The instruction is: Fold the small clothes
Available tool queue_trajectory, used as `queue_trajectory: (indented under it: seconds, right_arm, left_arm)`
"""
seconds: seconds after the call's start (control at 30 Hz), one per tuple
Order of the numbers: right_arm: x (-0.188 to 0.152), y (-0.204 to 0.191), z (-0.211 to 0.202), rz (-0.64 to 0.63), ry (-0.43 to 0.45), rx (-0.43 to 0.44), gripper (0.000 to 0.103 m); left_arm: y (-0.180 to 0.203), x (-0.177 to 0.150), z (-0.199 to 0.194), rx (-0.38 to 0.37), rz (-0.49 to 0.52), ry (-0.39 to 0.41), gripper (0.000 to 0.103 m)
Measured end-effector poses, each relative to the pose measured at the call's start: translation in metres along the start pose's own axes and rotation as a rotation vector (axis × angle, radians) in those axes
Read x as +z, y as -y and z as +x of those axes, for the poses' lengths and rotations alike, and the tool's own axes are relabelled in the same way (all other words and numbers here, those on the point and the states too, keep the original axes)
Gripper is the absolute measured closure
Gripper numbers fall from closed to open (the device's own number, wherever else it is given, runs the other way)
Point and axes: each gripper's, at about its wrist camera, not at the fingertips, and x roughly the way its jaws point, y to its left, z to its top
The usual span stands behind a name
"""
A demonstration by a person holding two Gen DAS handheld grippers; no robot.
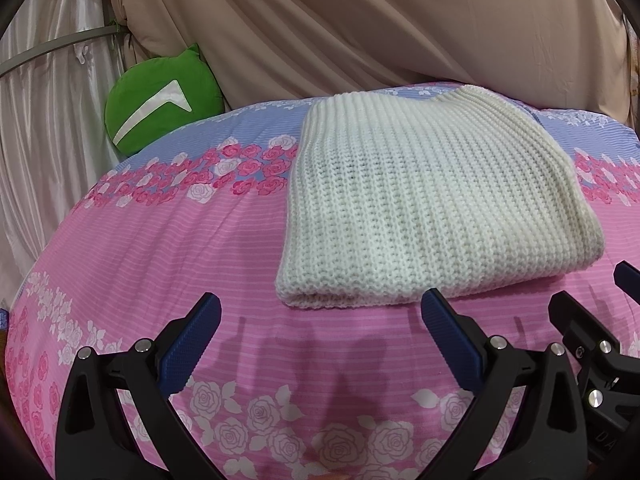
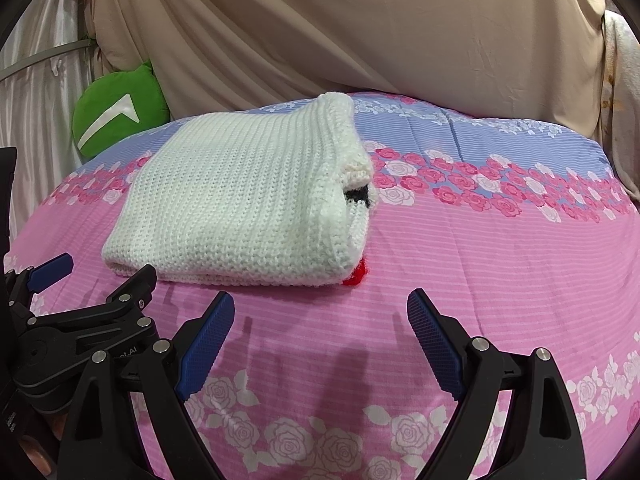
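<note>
green cushion, floral pink bedsheet, beige drape

Folded knit garment lies on bedspread, toward its far side. Cushion behind bed's far left corner, against draped curtain. Left gripper and right gripper side by side just before garment's near edge, above bedspread, not touching garment.

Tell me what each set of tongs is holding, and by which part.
Nothing. Left tongs and right tongs are open, short of the folded knit.
</note>
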Motion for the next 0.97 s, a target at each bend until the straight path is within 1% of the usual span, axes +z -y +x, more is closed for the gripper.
queue_trajectory:
  seconds: [0.43,0.97]
  right_arm:
    - [-0.0003,-0.0004,-0.001,0.013,0.004,-0.005,0.017]
    - [-0.0006,-0.0023,-0.0026,0.021,0.006,-0.029,0.017]
  left_arm:
    - [-0.002,-0.0001,-0.0021,-0.007,-0.012,0.01,0.005]
    - [-0.0011,0.0007,-0.0035,0.014,-0.014,0.013,0.005]
